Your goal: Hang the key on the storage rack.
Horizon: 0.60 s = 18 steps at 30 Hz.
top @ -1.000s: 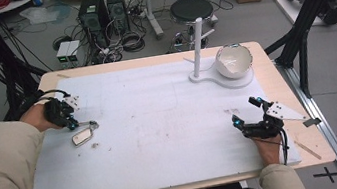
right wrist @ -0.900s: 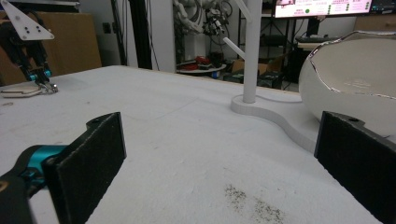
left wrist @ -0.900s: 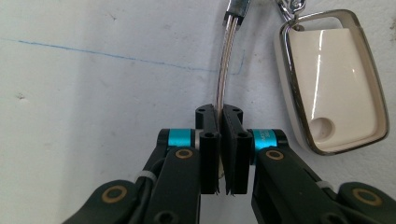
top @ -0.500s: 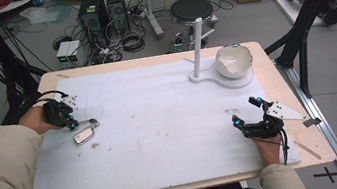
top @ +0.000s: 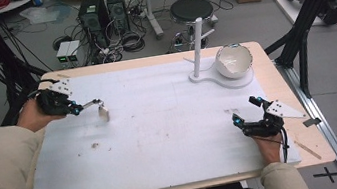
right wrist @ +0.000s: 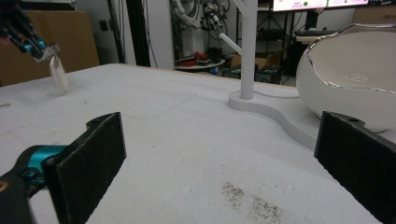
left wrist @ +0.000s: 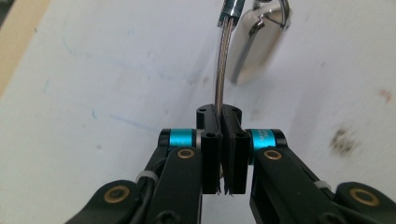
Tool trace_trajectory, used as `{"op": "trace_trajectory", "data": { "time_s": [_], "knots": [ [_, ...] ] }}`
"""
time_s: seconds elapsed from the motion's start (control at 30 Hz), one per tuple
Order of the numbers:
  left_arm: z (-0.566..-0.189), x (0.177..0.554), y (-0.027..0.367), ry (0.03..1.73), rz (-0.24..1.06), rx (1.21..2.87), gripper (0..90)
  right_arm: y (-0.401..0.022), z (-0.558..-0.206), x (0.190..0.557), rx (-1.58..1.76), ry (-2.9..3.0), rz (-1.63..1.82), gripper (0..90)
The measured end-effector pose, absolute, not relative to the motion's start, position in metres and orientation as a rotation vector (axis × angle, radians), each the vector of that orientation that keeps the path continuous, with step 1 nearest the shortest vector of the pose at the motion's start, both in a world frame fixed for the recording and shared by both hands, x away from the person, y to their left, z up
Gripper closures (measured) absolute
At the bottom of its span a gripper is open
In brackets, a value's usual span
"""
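Note:
My left gripper (top: pixel 78 109) hovers over the table's left side, shut on a thin clear-coated wire loop (top: pixel 89 104). A pale key tag (top: pixel 104 113) dangles from that loop, just above the white mat (top: pixel 161 126). In the left gripper view the jaws (left wrist: pixel 222 116) pinch the wire (left wrist: pixel 219 60), and the tag (left wrist: pixel 252 46) hangs beyond them. My right gripper (top: pixel 245 109) rests low at the right front, open, with nothing between its pads (right wrist: pixel 219 154). In the right gripper view the left gripper (right wrist: pixel 25 39) and the tag (right wrist: pixel 58 72) appear far off at the upper left.
A white stand with an upright pegged post (top: pixel 197 44) and a white bowl (top: pixel 233 60) sits at the back right; the right gripper view has the post (right wrist: pixel 247 51) and bowl (right wrist: pixel 355 79) close ahead. A small dark smudge (top: pixel 96 146) marks the mat.
My left gripper has risen and lifted the key tag off the mat, where it lay flat; the tag now hangs from the wire. The right gripper has kept still.

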<state>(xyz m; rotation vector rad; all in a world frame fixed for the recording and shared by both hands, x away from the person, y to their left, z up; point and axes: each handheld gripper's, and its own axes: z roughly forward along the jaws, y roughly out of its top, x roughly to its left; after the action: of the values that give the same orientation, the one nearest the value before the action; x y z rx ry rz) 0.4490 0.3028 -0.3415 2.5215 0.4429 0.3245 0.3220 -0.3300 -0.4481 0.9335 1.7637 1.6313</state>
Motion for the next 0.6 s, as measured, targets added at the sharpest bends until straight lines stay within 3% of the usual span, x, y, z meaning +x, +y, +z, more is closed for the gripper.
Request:
{"op": "trace_trajectory", "data": {
  "time_s": [0.6],
  "knots": [
    [-0.301, 0.426, 0.234, 0.386, 0.193, 2.243, 86.8, -0.324, -0.382, 0.330, 0.794, 1.832, 1.778, 1.2]
  ]
}}
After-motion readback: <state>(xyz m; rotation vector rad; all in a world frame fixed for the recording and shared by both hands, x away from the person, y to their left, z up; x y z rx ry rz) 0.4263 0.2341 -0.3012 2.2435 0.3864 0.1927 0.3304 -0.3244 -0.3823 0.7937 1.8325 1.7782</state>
